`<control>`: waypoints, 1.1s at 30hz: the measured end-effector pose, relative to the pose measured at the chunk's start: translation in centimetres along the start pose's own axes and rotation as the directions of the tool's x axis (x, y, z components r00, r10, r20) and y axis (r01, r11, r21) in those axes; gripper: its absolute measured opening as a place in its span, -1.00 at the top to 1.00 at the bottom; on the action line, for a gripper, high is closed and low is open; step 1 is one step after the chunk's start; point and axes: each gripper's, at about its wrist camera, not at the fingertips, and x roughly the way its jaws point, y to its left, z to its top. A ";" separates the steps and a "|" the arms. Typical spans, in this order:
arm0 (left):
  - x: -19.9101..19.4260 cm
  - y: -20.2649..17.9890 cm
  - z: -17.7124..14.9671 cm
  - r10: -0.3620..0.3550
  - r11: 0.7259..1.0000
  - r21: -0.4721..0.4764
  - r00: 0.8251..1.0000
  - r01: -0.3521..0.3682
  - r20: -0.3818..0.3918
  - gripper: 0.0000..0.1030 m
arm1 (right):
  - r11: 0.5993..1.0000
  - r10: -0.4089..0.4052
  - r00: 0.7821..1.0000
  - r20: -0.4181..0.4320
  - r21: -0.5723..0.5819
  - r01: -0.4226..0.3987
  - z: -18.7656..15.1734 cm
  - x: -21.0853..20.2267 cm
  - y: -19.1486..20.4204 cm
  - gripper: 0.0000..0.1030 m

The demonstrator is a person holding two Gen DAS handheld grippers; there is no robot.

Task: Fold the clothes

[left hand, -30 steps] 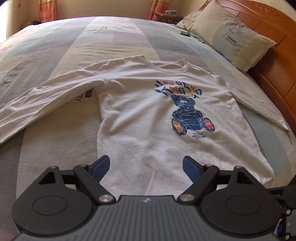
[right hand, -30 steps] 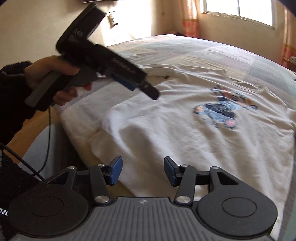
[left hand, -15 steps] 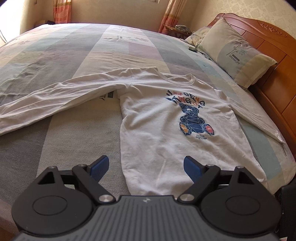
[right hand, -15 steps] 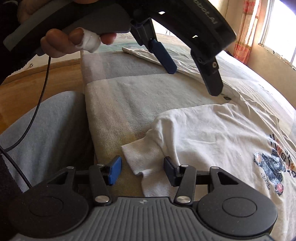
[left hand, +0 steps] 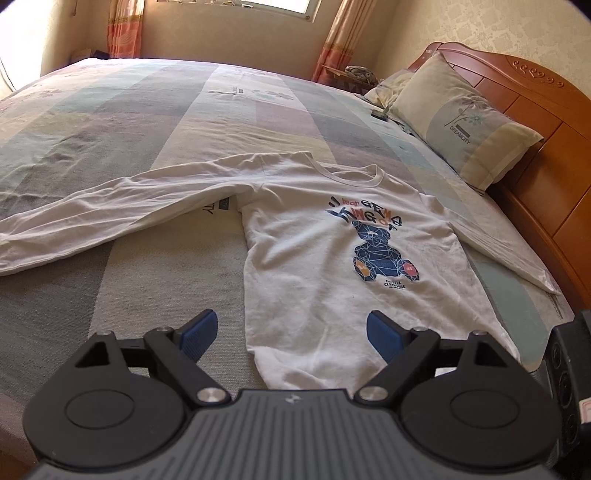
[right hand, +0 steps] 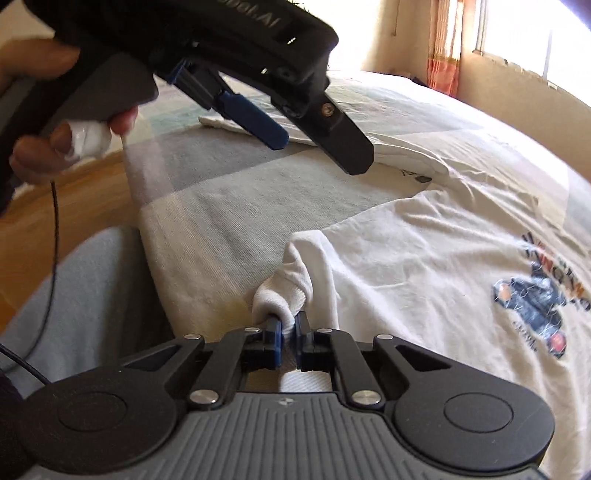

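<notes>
- The white long-sleeved shirt (left hand: 325, 266) lies face up on the bed (left hand: 147, 147), bear print showing, both sleeves spread wide; laid out flat like this, it is ready for a first fold
- The right gripper (right hand: 289, 326) has its jaws pinched almost fully together on the near-left hem corner (right hand: 280, 295) of the shirt, which bunches up into a small white peak between the blue pads; gripping a corner gives a handle for lifting that edge over, I judge
- The left gripper (left hand: 291, 334) has its jaws spread wide with nothing between them; it hangs above the bed near the same hem, apart from the cloth, probably kept clear so the other hand can work, or poised for a second hold
- In the right wrist view the left gripper sits up high in a hand (right hand: 48, 122) with a bandaged finger, its cable trailing down
- The bedspread is a soft patchwork of grey, beige and pale green blocks, with some give, so cloth may drag slightly
- A wooden headboard (left hand: 535, 122) and pillow (left hand: 461, 122) stand at the right; curtains (left hand: 123, 27) frame a bright window behind
</notes>
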 end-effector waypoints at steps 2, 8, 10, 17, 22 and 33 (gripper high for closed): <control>-0.1 0.0 0.2 0.005 1.000 0.002 1.000 -0.005 0.002 -0.71 | 0.991 0.105 0.994 0.033 0.082 -0.107 0.4 -0.7 -0.5 0.78; 0.9 -1.4 -0.3 -0.005 0.998 0.059 0.999 0.007 -0.034 -0.71 | 0.973 0.157 0.987 0.032 0.166 -0.160 0.2 -2.1 -1.0 0.32; 2.0 -2.5 -0.7 -0.019 0.995 0.101 0.999 0.024 -0.051 -0.71 | 0.983 0.069 0.997 0.039 0.170 -0.075 -0.6 -4.1 -1.8 0.09; 8.9 -6.6 -3.3 -0.009 0.956 0.289 0.987 0.055 -0.159 -0.71 | 0.866 -0.377 0.925 -0.052 0.333 0.372 -7.7 -10.1 -10.0 -0.17; 7.6 -4.3 -7.0 0.056 0.943 0.332 0.984 0.003 -0.170 -0.86 | 0.811 -0.387 0.918 -0.088 0.441 0.385 -14.1 -11.9 -11.5 -0.19; 7.5 -7.3 -0.6 0.072 0.897 0.440 0.995 -0.032 -0.074 -0.90 | 0.821 -0.437 0.898 -0.045 0.388 0.419 -10.3 -14.6 -12.7 -0.55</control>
